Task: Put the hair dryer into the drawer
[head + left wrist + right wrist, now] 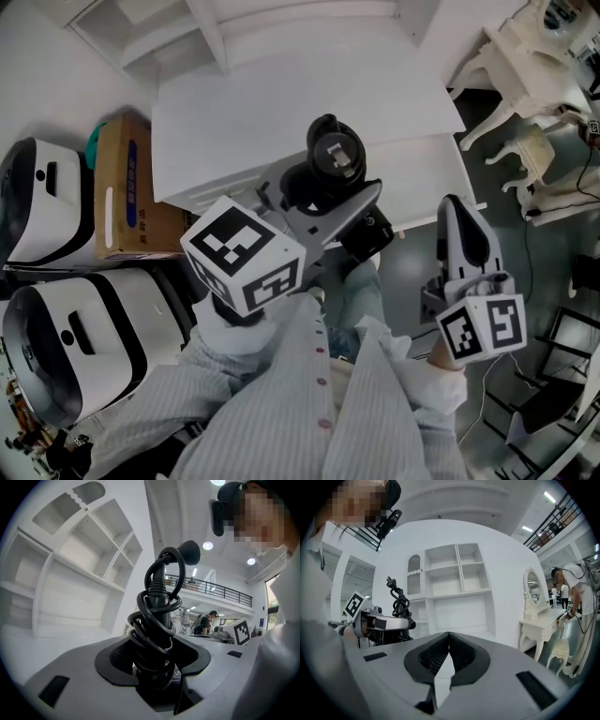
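Note:
A black hair dryer (330, 161) with its cord wound round the handle stands up between the jaws of my left gripper (349, 214), which is shut on it. In the left gripper view the cord-wrapped handle (157, 620) fills the gap of the left gripper (154, 670), and the plug (188, 551) sticks up at the top. My right gripper (454, 208) hangs to the right of it with its jaws together and nothing in them. In the right gripper view the right gripper (448, 638) is shut, with the hair dryer (399, 603) at the left. The white cabinet (281, 103) lies just beyond both grippers; I cannot tell whether its drawer front (427, 183) is open.
A cardboard box (124, 187) and two white-and-black appliances (47, 202) (84, 337) stand at the left of the cabinet. A white dressing table (525, 47) and a stool (536, 155) are at the right. White shelves (454, 581) rise over the cabinet. A person (576, 592) stands far right.

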`<state>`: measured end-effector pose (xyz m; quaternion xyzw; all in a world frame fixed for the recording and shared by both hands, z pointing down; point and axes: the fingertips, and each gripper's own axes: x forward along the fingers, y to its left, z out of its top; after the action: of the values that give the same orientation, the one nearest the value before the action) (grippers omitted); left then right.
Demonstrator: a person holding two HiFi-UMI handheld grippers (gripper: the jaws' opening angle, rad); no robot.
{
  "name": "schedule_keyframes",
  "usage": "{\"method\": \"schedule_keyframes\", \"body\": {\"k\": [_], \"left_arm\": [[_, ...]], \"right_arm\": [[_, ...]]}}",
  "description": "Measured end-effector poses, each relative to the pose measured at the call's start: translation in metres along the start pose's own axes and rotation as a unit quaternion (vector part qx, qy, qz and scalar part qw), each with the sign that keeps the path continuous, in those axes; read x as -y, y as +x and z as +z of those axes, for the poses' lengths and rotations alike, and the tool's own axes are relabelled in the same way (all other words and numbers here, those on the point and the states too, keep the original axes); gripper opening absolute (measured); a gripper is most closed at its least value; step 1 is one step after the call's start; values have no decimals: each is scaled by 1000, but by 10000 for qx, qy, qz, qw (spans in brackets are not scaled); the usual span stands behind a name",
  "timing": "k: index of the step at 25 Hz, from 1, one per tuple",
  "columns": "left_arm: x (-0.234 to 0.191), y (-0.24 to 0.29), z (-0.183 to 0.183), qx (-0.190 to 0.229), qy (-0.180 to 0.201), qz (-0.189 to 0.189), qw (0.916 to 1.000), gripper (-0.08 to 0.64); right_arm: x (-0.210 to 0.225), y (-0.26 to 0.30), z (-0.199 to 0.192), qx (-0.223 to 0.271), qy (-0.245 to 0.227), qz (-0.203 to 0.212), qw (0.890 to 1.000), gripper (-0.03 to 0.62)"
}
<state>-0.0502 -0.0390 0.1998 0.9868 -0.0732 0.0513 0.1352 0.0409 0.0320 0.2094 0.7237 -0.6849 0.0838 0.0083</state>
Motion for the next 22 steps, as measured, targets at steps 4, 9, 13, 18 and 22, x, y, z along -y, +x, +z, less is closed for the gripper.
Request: {"method": "schedule_keyframes", "body": {"k": [4, 9, 13, 18, 22], "left_arm": [[-9, 26, 2, 15, -42, 202, 9998, 224], [-15, 71, 14, 69, -69, 561, 9984, 224], [-17, 106, 28, 181, -120, 971, 9950, 224], [-21, 125, 30, 344, -166, 1312, 9906, 224], [-24, 129, 26, 383, -254, 1525, 9872, 224]], "right_arm": [[25, 19, 5, -12, -10, 255, 9997, 11], [71, 43, 13, -126, -11, 599, 9981, 11], [109, 62, 26, -171, -16, 1045, 9944, 11], [121, 79, 30, -249, -200, 1545, 9875, 11], [124, 89, 28, -321, -231, 1829, 9823, 11]]}}
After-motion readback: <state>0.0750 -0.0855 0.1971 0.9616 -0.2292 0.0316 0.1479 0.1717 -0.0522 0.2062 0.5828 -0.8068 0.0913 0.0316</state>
